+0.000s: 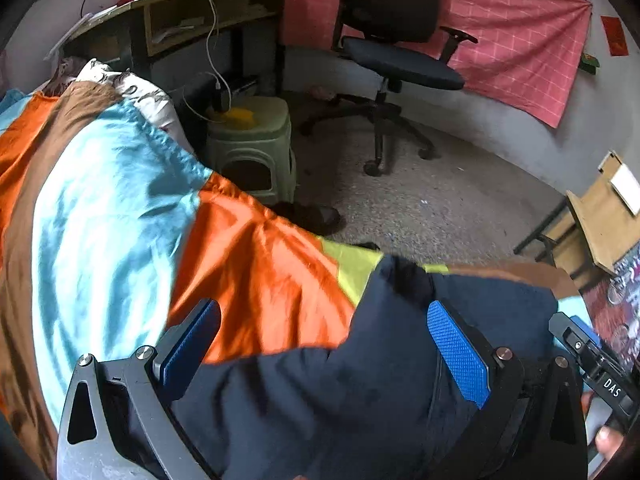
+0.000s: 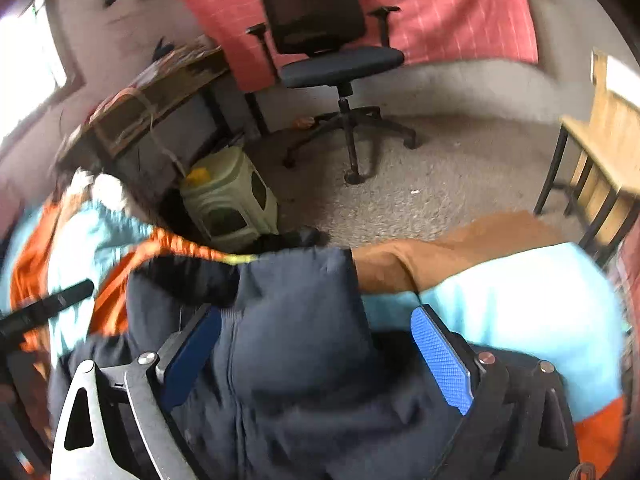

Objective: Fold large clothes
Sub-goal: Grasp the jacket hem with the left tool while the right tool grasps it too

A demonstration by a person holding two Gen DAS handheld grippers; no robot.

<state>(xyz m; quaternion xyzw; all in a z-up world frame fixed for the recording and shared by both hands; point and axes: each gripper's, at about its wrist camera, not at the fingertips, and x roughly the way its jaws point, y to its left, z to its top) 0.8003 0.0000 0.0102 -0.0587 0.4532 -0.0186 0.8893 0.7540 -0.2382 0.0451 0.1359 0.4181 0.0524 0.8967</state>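
A dark navy garment (image 1: 360, 392) lies bunched on a bed covered by a sheet of orange, light blue, brown and yellow patches (image 1: 120, 220). My left gripper (image 1: 320, 344) is open, its blue pads wide apart over the garment. The right gripper's body shows at the left wrist view's right edge (image 1: 592, 360). In the right wrist view the navy garment (image 2: 304, 340) fills the space between the blue pads of my right gripper (image 2: 316, 352), which is open. The cloth lies under and between the fingers, not pinched. The left gripper's dark handle (image 2: 44, 308) shows at the left.
A green plastic stool (image 1: 252, 148) stands beside the bed, with a desk (image 1: 180, 20) behind it. A black office chair (image 1: 396, 40) stands on the grey floor before a pink wall cloth (image 1: 520, 40). A wooden table (image 2: 600, 152) is at the right.
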